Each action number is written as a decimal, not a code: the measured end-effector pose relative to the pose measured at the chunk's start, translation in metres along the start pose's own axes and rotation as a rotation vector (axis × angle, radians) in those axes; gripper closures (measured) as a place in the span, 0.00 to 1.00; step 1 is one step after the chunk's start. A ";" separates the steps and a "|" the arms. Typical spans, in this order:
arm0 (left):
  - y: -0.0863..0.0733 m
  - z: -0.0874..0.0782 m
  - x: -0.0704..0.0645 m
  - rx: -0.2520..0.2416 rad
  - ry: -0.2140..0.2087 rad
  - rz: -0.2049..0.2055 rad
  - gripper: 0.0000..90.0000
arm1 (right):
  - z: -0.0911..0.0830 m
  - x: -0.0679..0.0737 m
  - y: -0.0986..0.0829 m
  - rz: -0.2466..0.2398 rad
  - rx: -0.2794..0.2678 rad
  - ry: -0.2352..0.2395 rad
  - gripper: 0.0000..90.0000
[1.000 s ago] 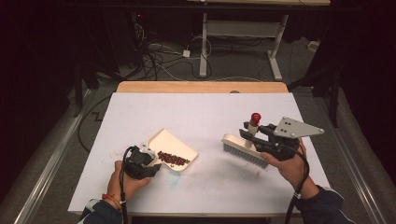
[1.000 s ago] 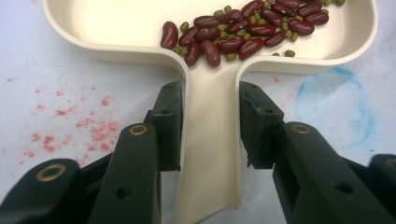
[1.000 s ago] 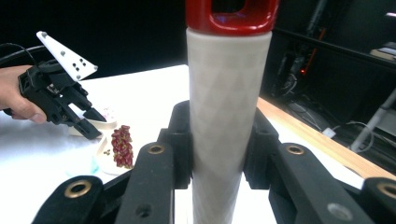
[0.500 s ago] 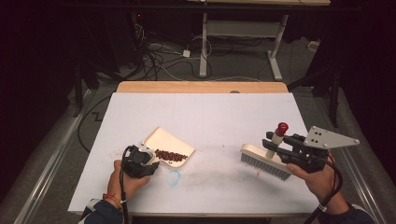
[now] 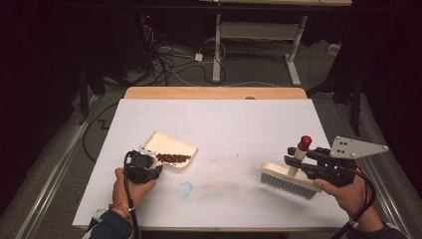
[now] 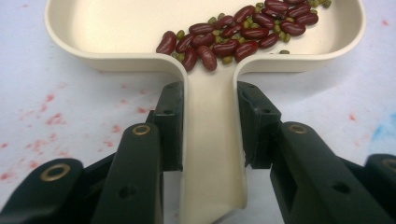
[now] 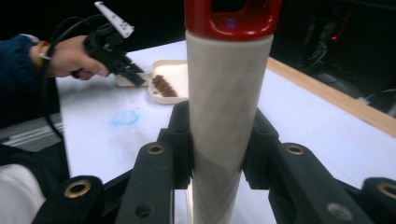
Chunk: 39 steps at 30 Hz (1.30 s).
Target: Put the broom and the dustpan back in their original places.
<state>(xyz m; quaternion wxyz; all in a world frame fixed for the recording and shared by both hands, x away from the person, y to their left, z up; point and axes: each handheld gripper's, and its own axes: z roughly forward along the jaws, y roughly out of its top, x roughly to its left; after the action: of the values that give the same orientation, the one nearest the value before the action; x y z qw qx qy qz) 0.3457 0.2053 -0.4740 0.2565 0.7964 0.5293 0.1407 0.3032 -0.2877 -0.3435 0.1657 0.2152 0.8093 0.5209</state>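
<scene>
A cream dustpan [image 5: 166, 142] lies at the front left of the white table [image 5: 224, 124], holding red beans [image 5: 173, 158] mixed with small green ones [image 6: 225, 59]. My left gripper [image 5: 149, 167] is shut on the dustpan's handle [image 6: 212, 140], one jaw on each side. At the front right, my right gripper [image 5: 298, 167] is shut on the upright cream handle [image 7: 224, 107] of a brush [image 5: 288, 178] with a red cap [image 5: 304, 141]. Its white bristles face down at the table. The right gripper view also shows the dustpan [image 7: 168, 70] and the left gripper [image 7: 126, 70] farther off.
A blue smudge [image 5: 185, 189] marks the table between dustpan and brush, and faint red stains [image 6: 51, 116] lie beside the dustpan. A wooden strip [image 5: 214, 93] borders the far edge. Cables [image 5: 174, 59] and desk legs [image 5: 217, 50] are on the floor behind.
My right gripper carried the brush right and toward the table's front edge, then nearly stopped. The left gripper and the dustpan stayed put.
</scene>
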 end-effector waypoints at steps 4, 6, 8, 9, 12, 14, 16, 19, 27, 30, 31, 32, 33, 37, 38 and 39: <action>0.001 0.000 0.003 -0.004 0.010 -0.022 0.71 | 0.003 0.003 0.003 -0.013 0.025 0.041 0.77; 0.001 -0.001 0.005 -0.009 0.013 -0.039 0.71 | 0.007 0.004 0.004 -0.016 0.043 0.068 0.77; 0.003 0.000 0.008 -0.009 0.013 -0.050 0.71 | 0.012 0.004 0.004 -0.019 0.060 0.091 0.77; 0.004 0.001 0.009 -0.011 0.016 -0.059 0.71 | 0.014 0.003 0.005 -0.024 0.079 0.096 0.77; 0.008 0.005 0.011 -0.015 0.031 -0.077 0.71 | 0.023 0.001 0.005 -0.040 0.123 0.088 0.77; 0.010 0.008 0.012 -0.016 0.035 -0.085 0.71 | 0.028 -0.004 0.004 -0.032 0.139 0.072 0.77; 0.012 0.010 0.012 -0.020 0.036 -0.096 0.71 | 0.032 -0.010 0.004 -0.020 0.144 0.062 0.77; 0.014 0.013 0.009 -0.035 0.022 -0.110 0.71 | 0.042 -0.023 0.004 -0.001 0.163 0.057 0.77; 0.014 0.011 -0.005 -0.042 -0.018 -0.083 0.65 | 0.074 -0.075 0.009 0.081 0.223 -0.005 0.70; 0.013 0.007 -0.010 -0.056 -0.062 -0.063 0.63 | 0.087 -0.089 0.008 0.098 0.261 -0.058 0.67; 0.012 0.006 -0.012 -0.061 -0.082 -0.060 0.62 | 0.091 -0.092 0.008 0.102 0.274 -0.080 0.66; 0.011 0.005 -0.014 -0.069 -0.105 -0.048 0.61 | 0.095 -0.096 0.007 0.114 0.283 -0.102 0.65; 0.010 0.004 -0.016 -0.073 -0.111 -0.034 0.60 | 0.099 -0.099 0.006 0.127 0.295 -0.115 0.64; 0.010 0.000 -0.018 -0.093 -0.093 0.010 0.58 | 0.118 -0.111 0.001 0.150 0.335 -0.189 0.61; 0.009 -0.002 -0.018 -0.102 -0.077 0.027 0.57 | 0.122 -0.113 0.000 0.154 0.338 -0.201 0.60; 0.009 -0.005 -0.017 -0.115 -0.076 0.043 0.55 | 0.126 -0.115 -0.002 0.160 0.349 -0.220 0.60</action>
<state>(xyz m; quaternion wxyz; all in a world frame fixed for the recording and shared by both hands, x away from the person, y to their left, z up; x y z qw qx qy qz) 0.3432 0.1884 -0.4644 0.3189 0.7962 0.4929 0.1460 0.4633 -0.2509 -0.3910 0.1714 0.3596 0.8445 0.3579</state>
